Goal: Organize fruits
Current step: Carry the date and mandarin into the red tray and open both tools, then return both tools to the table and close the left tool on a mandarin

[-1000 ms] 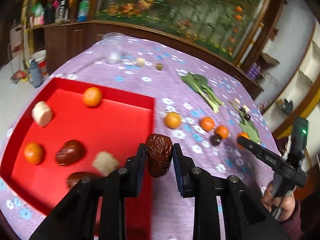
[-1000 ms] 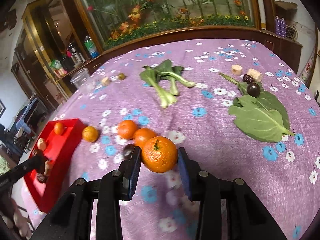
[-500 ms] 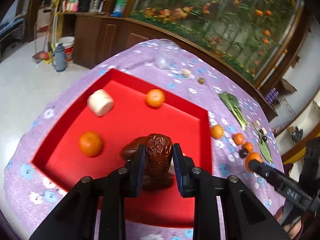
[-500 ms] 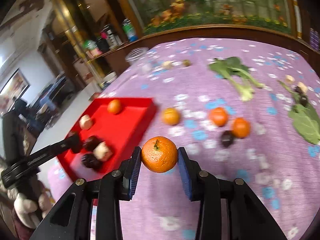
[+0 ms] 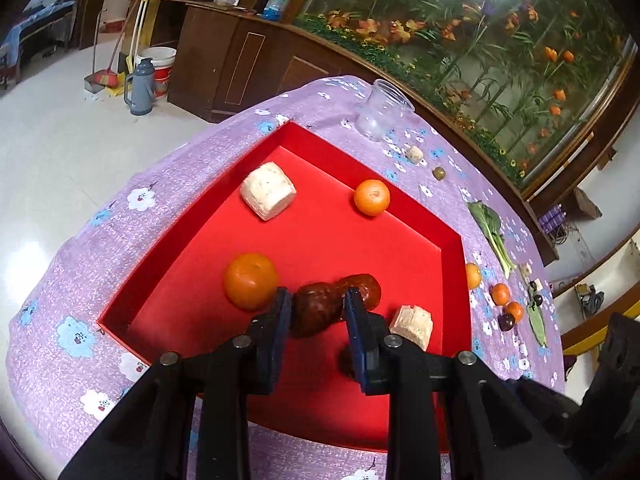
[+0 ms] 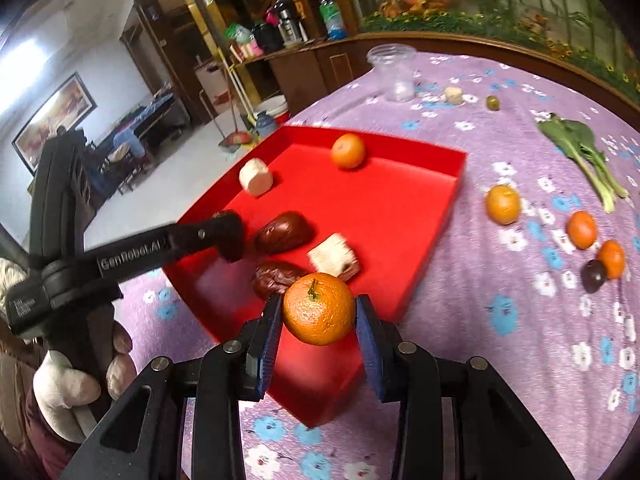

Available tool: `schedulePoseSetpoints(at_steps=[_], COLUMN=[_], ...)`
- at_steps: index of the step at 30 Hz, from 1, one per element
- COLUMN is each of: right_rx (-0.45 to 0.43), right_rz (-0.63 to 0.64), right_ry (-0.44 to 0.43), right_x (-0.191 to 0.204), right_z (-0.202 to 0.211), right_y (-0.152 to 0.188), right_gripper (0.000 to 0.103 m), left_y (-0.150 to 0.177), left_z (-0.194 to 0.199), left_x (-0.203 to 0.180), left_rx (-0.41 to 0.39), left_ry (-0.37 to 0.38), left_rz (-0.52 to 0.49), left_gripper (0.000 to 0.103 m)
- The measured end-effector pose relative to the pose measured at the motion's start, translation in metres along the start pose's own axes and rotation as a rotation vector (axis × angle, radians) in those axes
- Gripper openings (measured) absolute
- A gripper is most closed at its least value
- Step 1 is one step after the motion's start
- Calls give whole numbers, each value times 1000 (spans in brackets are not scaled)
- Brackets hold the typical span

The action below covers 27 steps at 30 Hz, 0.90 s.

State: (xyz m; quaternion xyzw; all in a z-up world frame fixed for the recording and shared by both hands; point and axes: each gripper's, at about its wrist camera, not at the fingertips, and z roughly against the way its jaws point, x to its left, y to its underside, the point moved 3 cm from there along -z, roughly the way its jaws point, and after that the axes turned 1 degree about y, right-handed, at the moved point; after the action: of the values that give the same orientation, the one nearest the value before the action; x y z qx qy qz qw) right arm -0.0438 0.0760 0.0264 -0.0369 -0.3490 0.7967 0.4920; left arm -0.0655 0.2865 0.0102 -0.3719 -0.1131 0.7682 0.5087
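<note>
Left gripper (image 5: 316, 312) sits low over the shallow red plastic tray (image 5: 208, 208), jaws closed narrow on a wrinkled dark-red dried date (image 5: 314, 312); cannot tell if the date touches the tray floor. A smoother dark-red date (image 5: 362, 286) lies just behind it, touching or nearly so. A third date (image 6: 276, 278) lies at the tray's near edge, mostly hidden behind the left gripper's right finger in the left wrist view.

Also in the tray: an orange mandarin (image 5: 250, 286) just beside the left finger, a second smaller mandarin (image 5: 372, 197) near the far wall, a white cylindrical chunk (image 5: 268, 190) toward the far left, and a pale cube-shaped chunk (image 5: 412, 326) just right of the gripper.

Right gripper (image 6: 318, 322) hovers above the tray's near corner, jaws clamped on a round orange mandarin with green stem (image 6: 319, 308), clear of the tray floor.

The tray rests on a counter with purple flowered cloth (image 6: 500, 360). On the cloth right of the tray: a yellow-orange mandarin (image 6: 503, 204), two more orange mandarins (image 6: 581, 229), one touching a dark purple round fruit (image 6: 594, 275). Leafy green vegetable (image 6: 584, 152) lies further back. Clear plastic cup (image 6: 392, 72), a small pale chunk (image 6: 453, 95) and a small green olive-like fruit (image 6: 493, 102) sit near the far edge.
</note>
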Motion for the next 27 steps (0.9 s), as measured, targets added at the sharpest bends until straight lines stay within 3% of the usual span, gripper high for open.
schedulePoseSetpoints(at_steps=[6, 8, 10, 16, 27], right_rx=[32, 38, 42, 31, -39], right_rz=[9, 19, 33, 31, -47], right_ry=[5, 7, 17, 9, -28], right_x=[7, 11, 15, 18, -6], right_z=[-18, -22, -24, -21, 17], right_y=[3, 4, 5, 4, 12], right_gripper=[41, 42, 42, 50, 54], left_y=[-2, -3, -3, -6, -3], left_z=[2, 3, 3, 11, 18], left_x=[4, 5, 5, 6, -20], left_rx=[-4, -2, -8, -23, -10], left_ry=[10, 14, 13, 24, 36], left_rz=[9, 13, 17, 37, -15], left_gripper=[27, 32, 45, 55, 59])
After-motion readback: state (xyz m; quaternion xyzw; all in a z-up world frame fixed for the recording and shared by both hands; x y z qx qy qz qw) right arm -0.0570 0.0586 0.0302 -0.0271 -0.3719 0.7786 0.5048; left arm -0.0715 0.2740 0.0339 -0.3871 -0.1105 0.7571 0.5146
